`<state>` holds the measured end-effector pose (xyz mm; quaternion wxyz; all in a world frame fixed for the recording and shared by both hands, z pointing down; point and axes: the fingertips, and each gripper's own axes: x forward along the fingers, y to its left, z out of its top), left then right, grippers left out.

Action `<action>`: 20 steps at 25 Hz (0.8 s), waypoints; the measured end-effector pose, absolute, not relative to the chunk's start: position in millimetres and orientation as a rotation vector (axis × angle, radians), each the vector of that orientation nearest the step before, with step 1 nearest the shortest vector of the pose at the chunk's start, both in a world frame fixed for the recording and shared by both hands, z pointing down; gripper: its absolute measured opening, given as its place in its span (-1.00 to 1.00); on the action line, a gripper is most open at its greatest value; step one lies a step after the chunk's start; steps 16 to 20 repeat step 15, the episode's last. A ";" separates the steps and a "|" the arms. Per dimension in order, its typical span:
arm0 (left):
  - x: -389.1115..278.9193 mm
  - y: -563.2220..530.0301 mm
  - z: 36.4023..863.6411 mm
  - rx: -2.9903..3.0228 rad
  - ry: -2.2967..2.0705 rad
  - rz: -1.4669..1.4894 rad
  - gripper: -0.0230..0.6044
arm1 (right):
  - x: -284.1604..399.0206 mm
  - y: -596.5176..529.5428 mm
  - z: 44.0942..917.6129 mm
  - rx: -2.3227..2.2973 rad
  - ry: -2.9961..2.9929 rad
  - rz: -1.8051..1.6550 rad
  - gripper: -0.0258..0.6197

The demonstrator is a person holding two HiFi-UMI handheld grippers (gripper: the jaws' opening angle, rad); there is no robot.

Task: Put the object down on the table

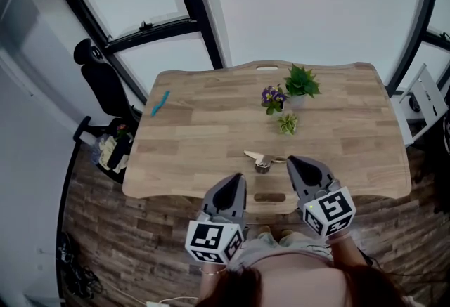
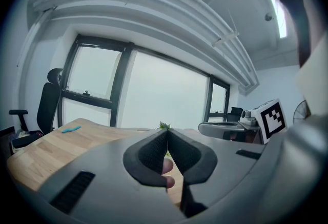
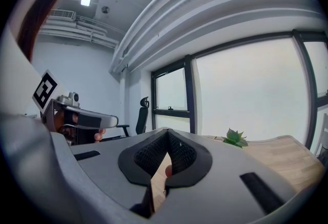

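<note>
A small object, a dark metal piece with a pale handle sticking out to the left, lies on the wooden table near its front edge. Neither gripper touches it. My left gripper hangs over the front edge, left of and nearer than the object, its jaws shut with nothing between them. My right gripper sits just right of the object, also shut and empty. In the left gripper view the pads meet at the tip. In the right gripper view the pads meet the same way.
Three small potted plants stand at the back middle: a purple-flowered one, a leafy green one and a small succulent. A blue item lies at the table's left. A black office chair and a bag are on the floor to the left.
</note>
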<state>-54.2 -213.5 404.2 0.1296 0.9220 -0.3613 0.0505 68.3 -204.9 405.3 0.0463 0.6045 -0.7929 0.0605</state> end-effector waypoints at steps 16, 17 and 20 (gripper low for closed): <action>-66.5 -228.5 406.3 2.700 -0.991 0.136 -0.92 | 53.0 -223.3 404.9 1.867 -2.390 0.144 -0.92; -66.5 -228.5 406.3 2.700 -0.991 0.136 -0.92 | 53.0 -223.3 404.9 1.867 -2.390 0.144 -0.92; -66.5 -228.5 406.3 2.700 -0.991 0.136 -0.92 | 53.0 -223.3 404.9 1.867 -2.390 0.144 -0.92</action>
